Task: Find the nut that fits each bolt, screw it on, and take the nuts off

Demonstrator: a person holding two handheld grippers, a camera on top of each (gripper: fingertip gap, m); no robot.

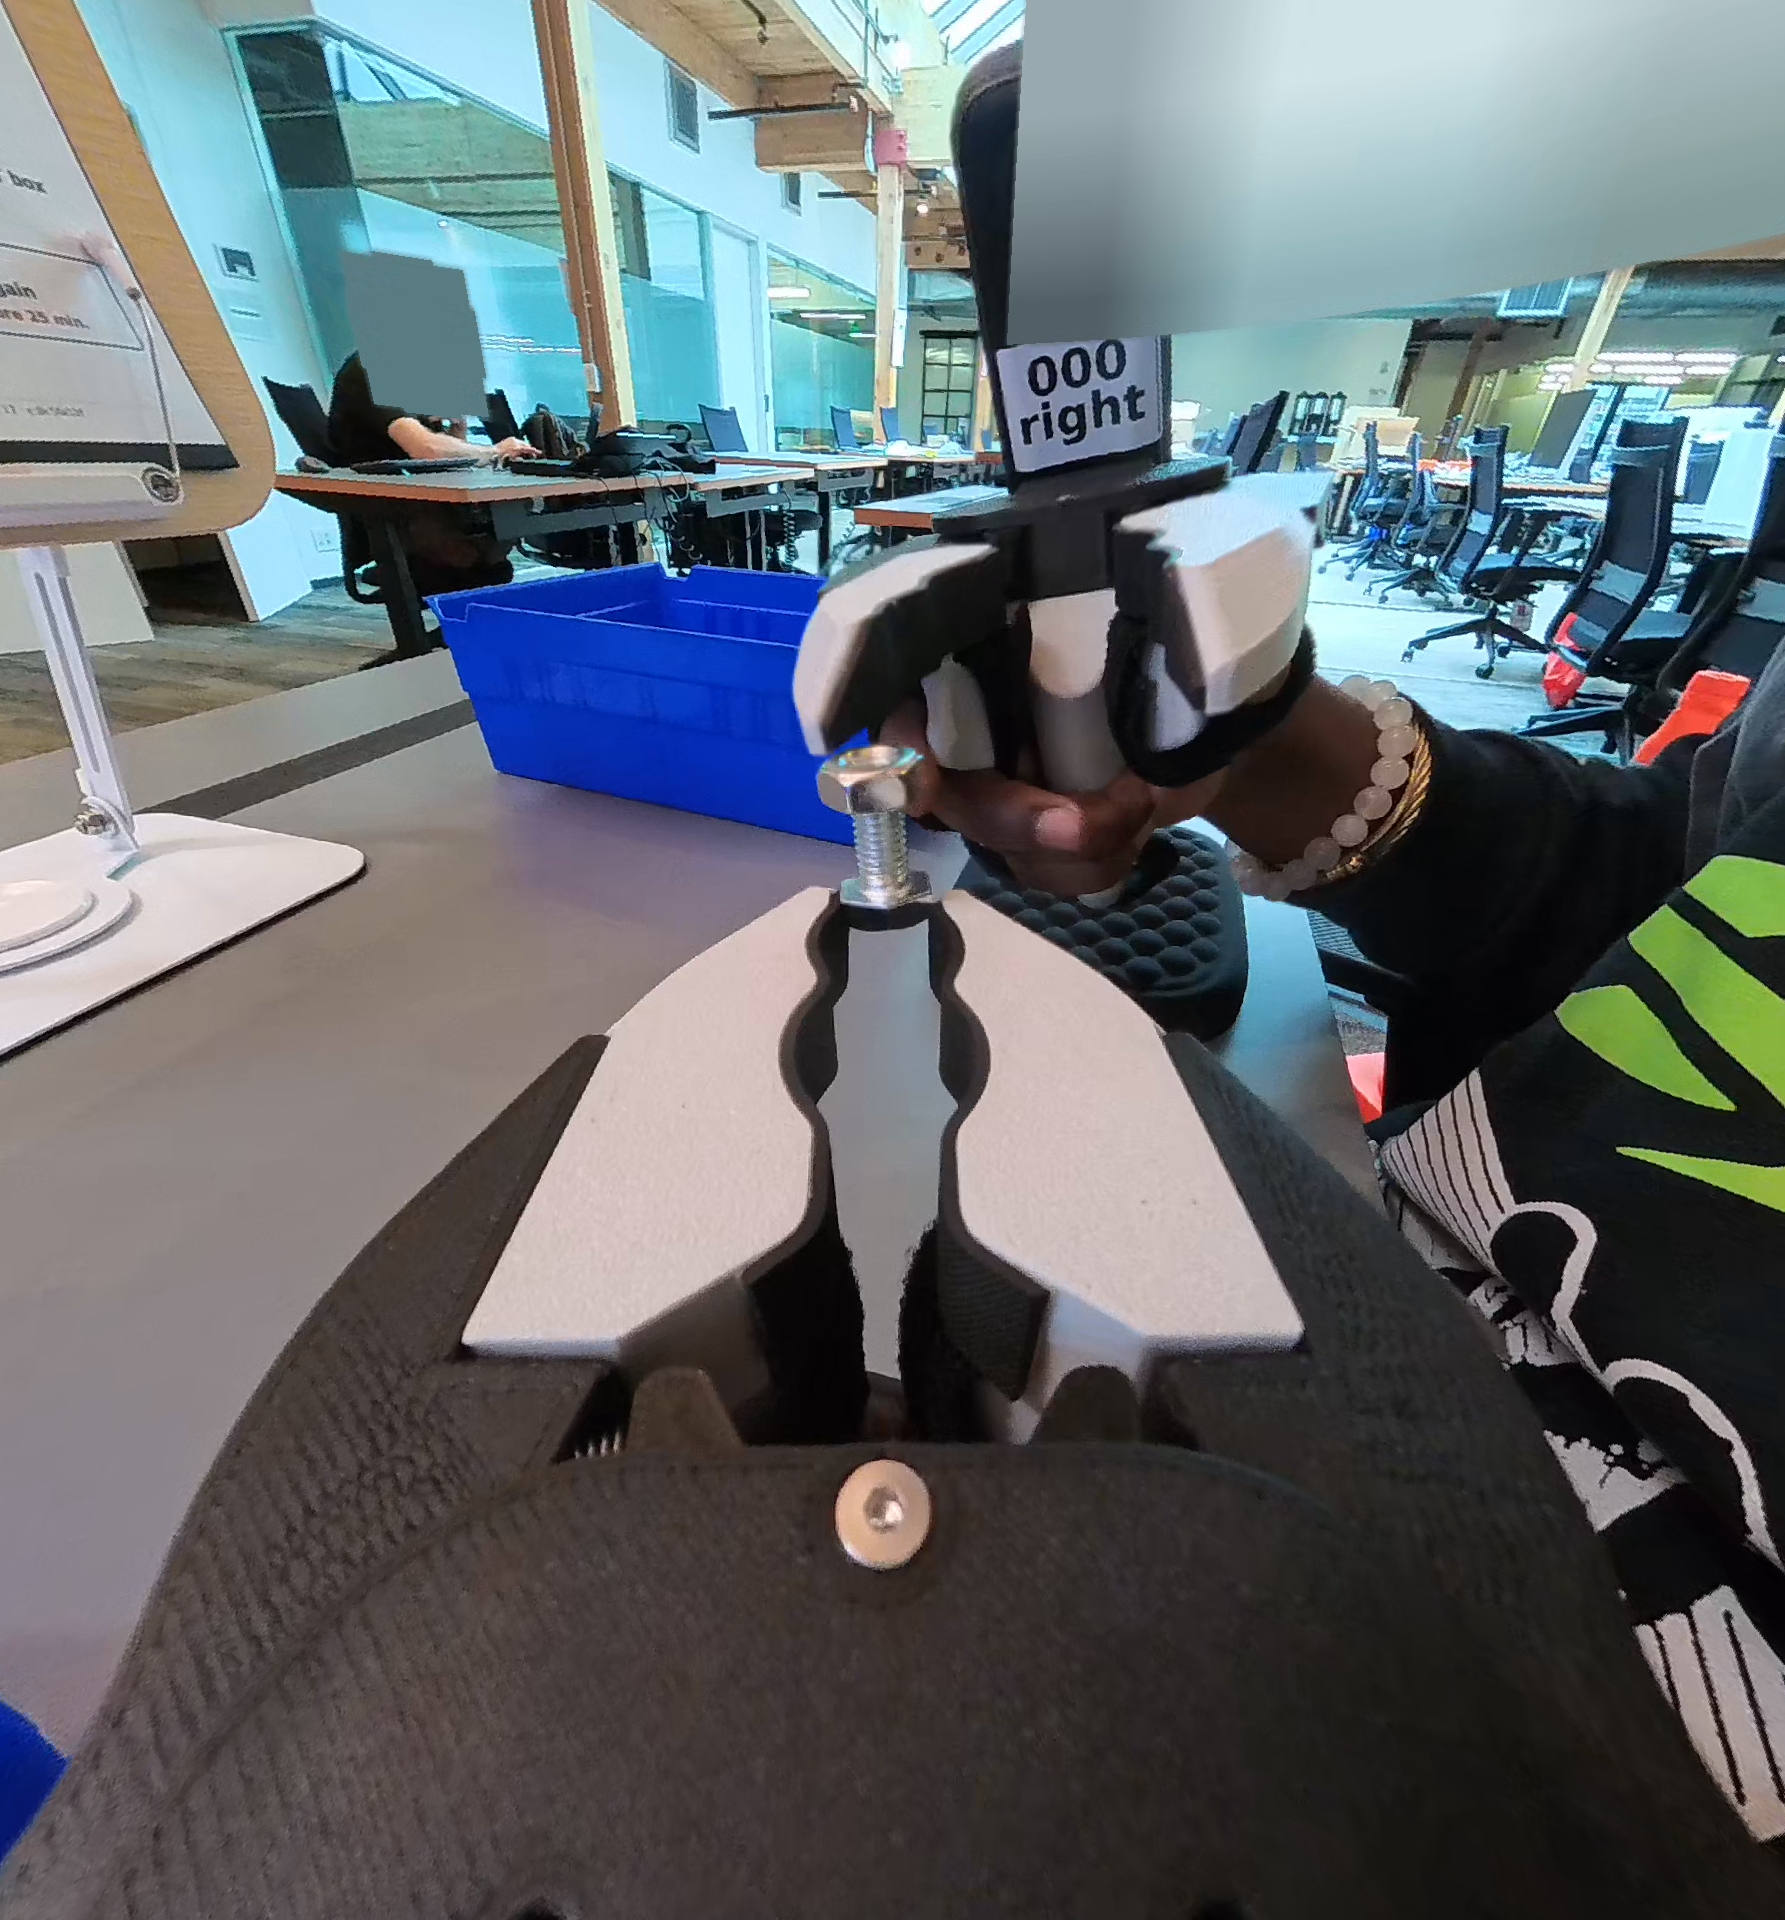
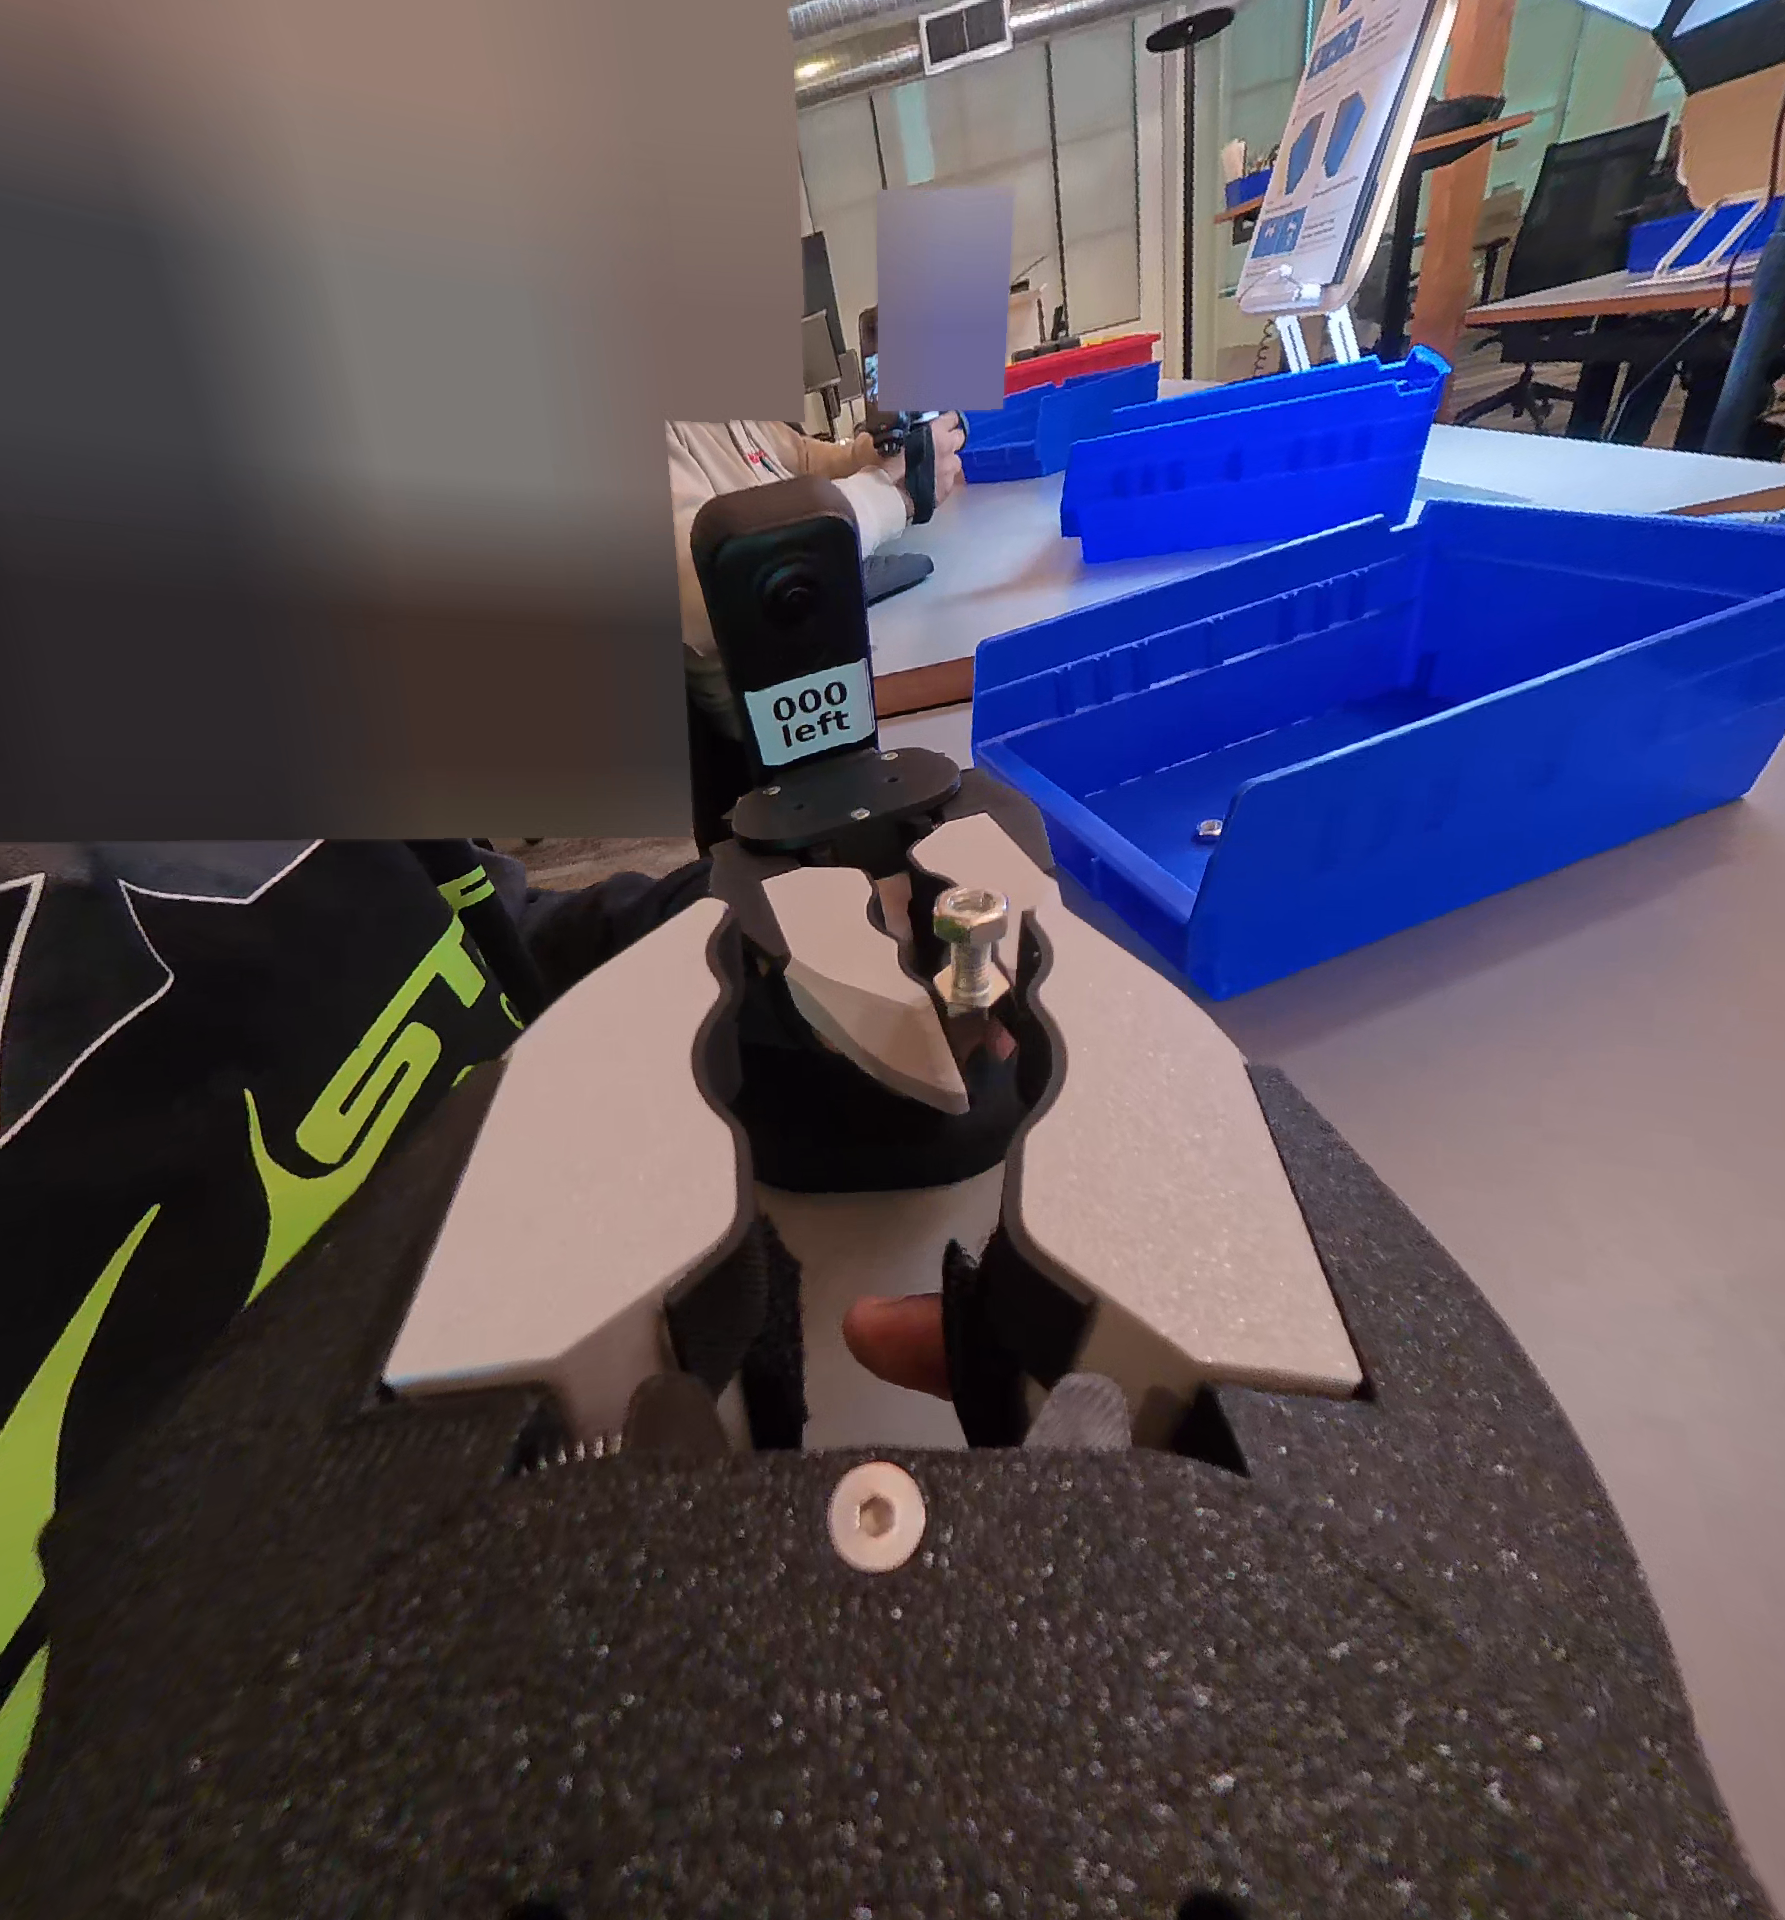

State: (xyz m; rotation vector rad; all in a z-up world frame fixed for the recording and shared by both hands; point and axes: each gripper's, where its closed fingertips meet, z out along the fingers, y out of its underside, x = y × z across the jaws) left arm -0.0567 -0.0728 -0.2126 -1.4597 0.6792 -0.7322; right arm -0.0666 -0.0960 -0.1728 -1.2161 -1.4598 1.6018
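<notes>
A silver bolt [image 1: 872,821] stands upright, head up, with a square nut [image 1: 884,891] on the low end of its thread. My left gripper [image 1: 884,906] is shut on that nut at its fingertips and holds the bolt above the grey table [image 1: 368,1039]. My right gripper [image 1: 992,727] faces it from above, held in a person's hand, with its jaws apart. In the right wrist view the bolt head [image 2: 971,914] sits between my right gripper's [image 2: 877,925] open fingertips, close to the right finger [image 2: 1106,1039]. The nut [image 2: 966,995] shows below it in the left gripper [image 2: 950,1029].
A blue bin [image 1: 639,686] stands just behind the bolt. In the right wrist view the bin [image 2: 1387,935] holds a small nut [image 2: 1208,828]. More blue bins [image 2: 1241,468] stand farther back. A white sign stand [image 1: 88,873] is at left, a black dimpled pad [image 1: 1127,935] at right. Some 4 centimetres of space lies between my two pairs of fingers.
</notes>
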